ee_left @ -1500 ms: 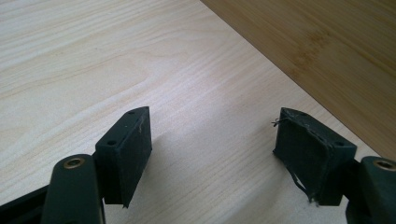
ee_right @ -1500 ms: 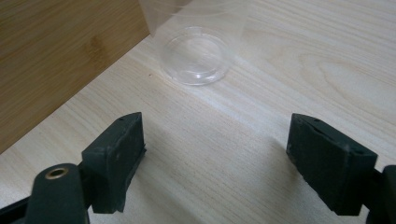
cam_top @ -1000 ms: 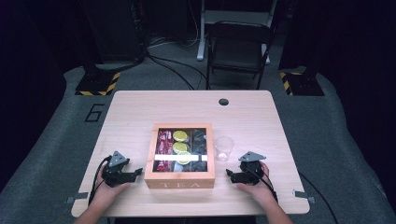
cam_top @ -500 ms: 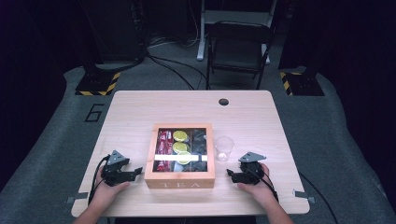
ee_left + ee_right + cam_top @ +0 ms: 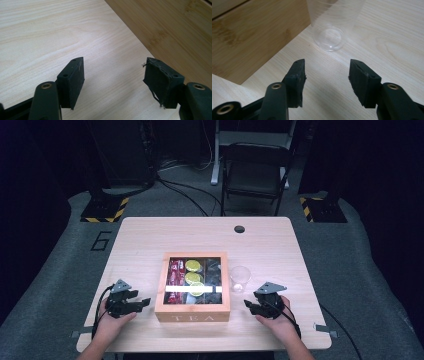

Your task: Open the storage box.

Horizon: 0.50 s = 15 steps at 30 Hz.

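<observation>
A wooden box marked TEA (image 5: 192, 311) sits at the table's front middle, with red, yellow-green and dark packets under its glass lid. A clear plastic cup (image 5: 240, 278) stands upright by its right side. My left gripper (image 5: 143, 302) rests on the table left of the box and points at its wall (image 5: 172, 30). Its jaws are open around bare wood (image 5: 113, 68) and have just been closing. My right gripper (image 5: 248, 305) lies right of the box, below the cup (image 5: 329, 37). It is open with nothing between its pads (image 5: 327, 68), and its jaws have also been closing.
The light wooden table (image 5: 150, 232) has a round cable hole (image 5: 239, 229) near its far edge. A dark chair (image 5: 255, 170) stands behind the table. Yellow-and-black striped floor bases (image 5: 105, 210) lie beyond the far corners. The box wall (image 5: 249, 37) is close on my right gripper's left.
Both hands stay where they were beside the box. Each gripper's jaws look a little narrower than a second ago.
</observation>
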Available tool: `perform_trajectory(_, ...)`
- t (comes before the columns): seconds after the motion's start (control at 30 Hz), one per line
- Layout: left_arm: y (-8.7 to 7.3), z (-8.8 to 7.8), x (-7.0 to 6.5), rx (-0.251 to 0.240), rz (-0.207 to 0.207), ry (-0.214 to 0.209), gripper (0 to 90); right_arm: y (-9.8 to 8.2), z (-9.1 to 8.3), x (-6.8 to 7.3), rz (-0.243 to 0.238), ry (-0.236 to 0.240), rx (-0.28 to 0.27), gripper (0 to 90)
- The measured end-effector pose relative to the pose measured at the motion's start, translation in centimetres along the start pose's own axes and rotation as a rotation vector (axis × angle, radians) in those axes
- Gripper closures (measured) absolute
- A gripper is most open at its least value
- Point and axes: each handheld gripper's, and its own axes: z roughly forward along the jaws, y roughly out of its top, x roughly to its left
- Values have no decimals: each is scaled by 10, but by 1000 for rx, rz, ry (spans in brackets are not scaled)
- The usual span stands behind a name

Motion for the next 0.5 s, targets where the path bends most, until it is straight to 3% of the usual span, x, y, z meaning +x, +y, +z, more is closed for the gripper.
perform_trajectory(0.1,1,-1,0,8,4,-1,358,2,-3,4,-2,10,-16,549)
perform_trajectory(0.3,0,-4,0,18,20,18,407,5,-5,6,2,31,-1,576)
perform_trajectory(0.33,0,-5,0,26,30,19,407,6,-5,6,-19,30,1,583)
perform_trajectory(0.5,1,-12,-3,10,18,26,441,9,-8,9,-11,37,-10,605)
